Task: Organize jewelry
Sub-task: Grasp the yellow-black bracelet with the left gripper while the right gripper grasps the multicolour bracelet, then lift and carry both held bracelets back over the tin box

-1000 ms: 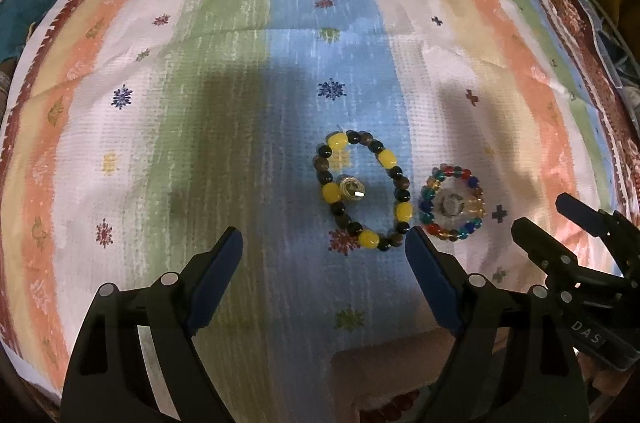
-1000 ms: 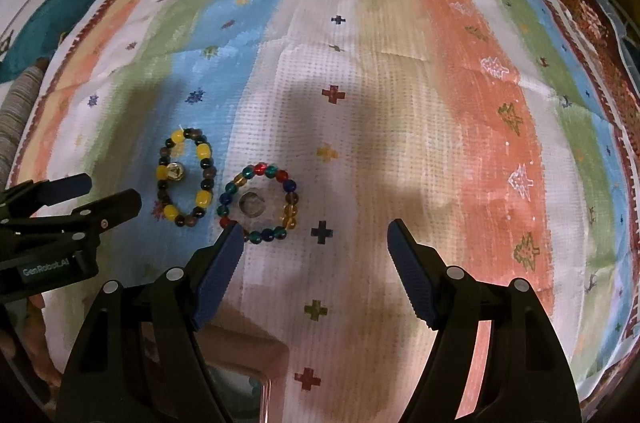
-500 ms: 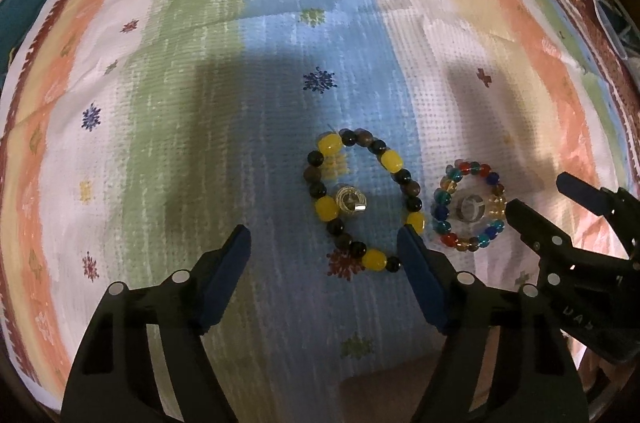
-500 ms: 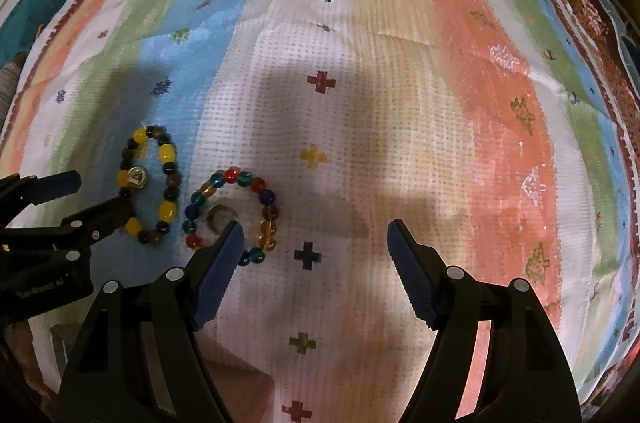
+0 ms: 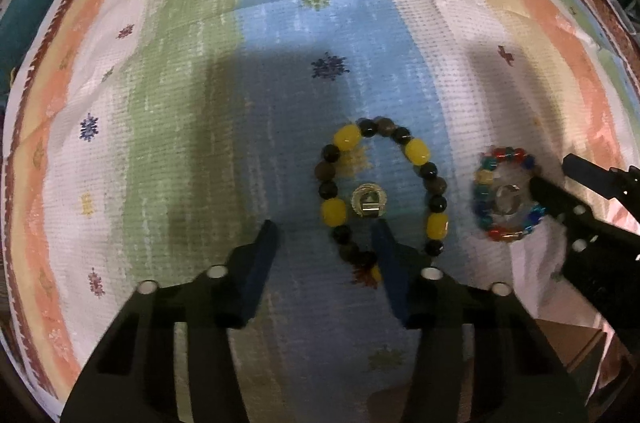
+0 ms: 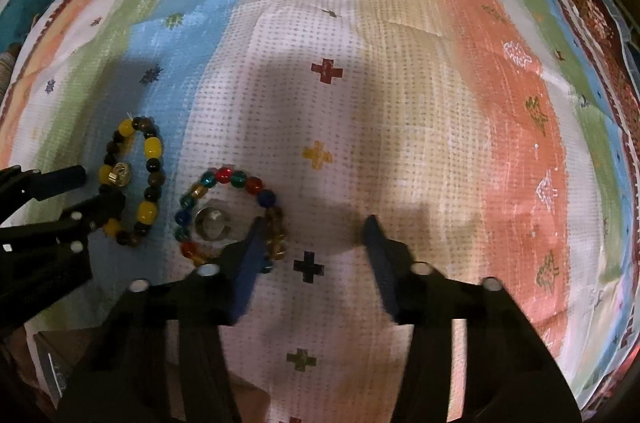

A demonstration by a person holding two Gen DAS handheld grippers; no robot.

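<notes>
Both hand-held grippers had dropped closer to the cloth (image 5: 168, 127) since the earlier frames, and their jaws had narrowed and were closing. My left gripper (image 5: 326, 237) straddled the near arc of the yellow bracelet (image 5: 382, 189), one finger inside the loop near the gold ring (image 5: 367, 201); nothing looked pinched yet. My right gripper (image 6: 314, 233) had its left finger on the near beads of the glass bracelet (image 6: 232, 217), which lay just beside the yellow one with a silver ring (image 6: 212, 223) inside it; no grip there either. I judged both bracelets light, limp on their cord, with hard, slippery beads, so I would pinch across one strand between beads. The rings seemed small, stiff and apt to skid.
</notes>
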